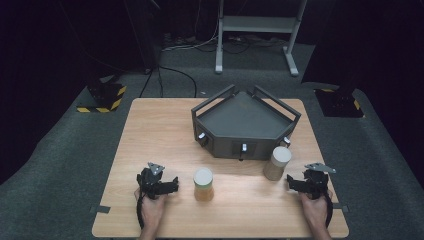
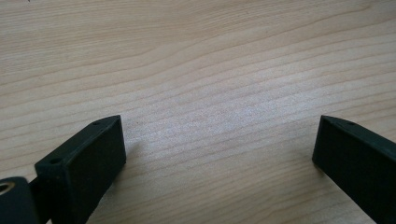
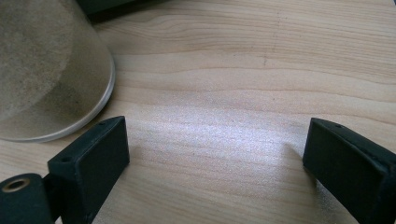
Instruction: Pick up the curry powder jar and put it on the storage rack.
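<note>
Here, a light wooden table (image 1: pixel 150 130) seen from above carries a dark angular tray (image 1: pixel 243 120) with raised rails near its far edge. In front of the tray stand two upright jars with pale lids, their long axes vertical and lids pointing up. The left jar (image 1: pixel 203 184) stands near the table's middle, just beside the left gripper (image 1: pixel 170 184). The right jar (image 1: pixel 276 163) stands close to the tray's front right corner, near the right gripper (image 1: pixel 292 183). Both grippers rest low at the near edge, each held in a hand, jaws spread wide and empty; bare wood lies between them. In the right gripper view the jar's base (image 3: pixel 51 79) sits just beyond the left jaw. A likely risk: a jaw clipping a tall jar's side could tip it over
</note>
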Demonstrator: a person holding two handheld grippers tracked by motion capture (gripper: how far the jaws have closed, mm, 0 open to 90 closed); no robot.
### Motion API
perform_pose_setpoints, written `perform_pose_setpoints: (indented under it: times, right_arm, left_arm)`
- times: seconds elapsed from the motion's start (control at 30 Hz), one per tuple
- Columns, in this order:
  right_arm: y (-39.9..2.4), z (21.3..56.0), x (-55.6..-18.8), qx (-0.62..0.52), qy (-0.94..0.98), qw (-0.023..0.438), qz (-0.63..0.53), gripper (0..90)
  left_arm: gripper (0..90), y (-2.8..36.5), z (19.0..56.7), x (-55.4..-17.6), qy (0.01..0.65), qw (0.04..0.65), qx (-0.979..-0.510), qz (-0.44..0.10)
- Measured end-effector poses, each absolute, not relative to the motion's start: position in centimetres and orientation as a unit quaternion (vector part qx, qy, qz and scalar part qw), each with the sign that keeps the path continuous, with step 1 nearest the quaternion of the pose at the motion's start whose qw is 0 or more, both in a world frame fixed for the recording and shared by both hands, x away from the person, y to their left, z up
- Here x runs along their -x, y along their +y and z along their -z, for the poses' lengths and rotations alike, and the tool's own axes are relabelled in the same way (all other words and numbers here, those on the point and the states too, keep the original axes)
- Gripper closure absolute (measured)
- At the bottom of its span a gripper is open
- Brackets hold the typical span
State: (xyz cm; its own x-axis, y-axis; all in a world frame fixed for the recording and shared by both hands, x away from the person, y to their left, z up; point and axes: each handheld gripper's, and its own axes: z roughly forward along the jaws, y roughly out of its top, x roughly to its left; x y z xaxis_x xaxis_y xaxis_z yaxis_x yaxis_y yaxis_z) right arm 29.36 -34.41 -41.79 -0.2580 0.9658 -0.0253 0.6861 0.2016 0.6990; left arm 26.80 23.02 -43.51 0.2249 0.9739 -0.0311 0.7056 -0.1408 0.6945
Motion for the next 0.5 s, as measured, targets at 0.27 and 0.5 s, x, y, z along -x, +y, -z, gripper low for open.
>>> perform_pose_setpoints:
  times: [0.27,0.5]
  right_arm:
    - [-34.37,41.79,-29.34,-0.560,0.737,0.240,-0.292,6.5]
    - [-34.36,41.79,-29.32,-0.561,0.737,0.240,-0.292,6.6]
  left_arm:
    - [2.0,23.23,43.49,-26.88,0.580,0.304,-0.723,-0.218]
    - [0.6,23.55,43.45,-27.04,0.572,0.305,-0.731,-0.213]
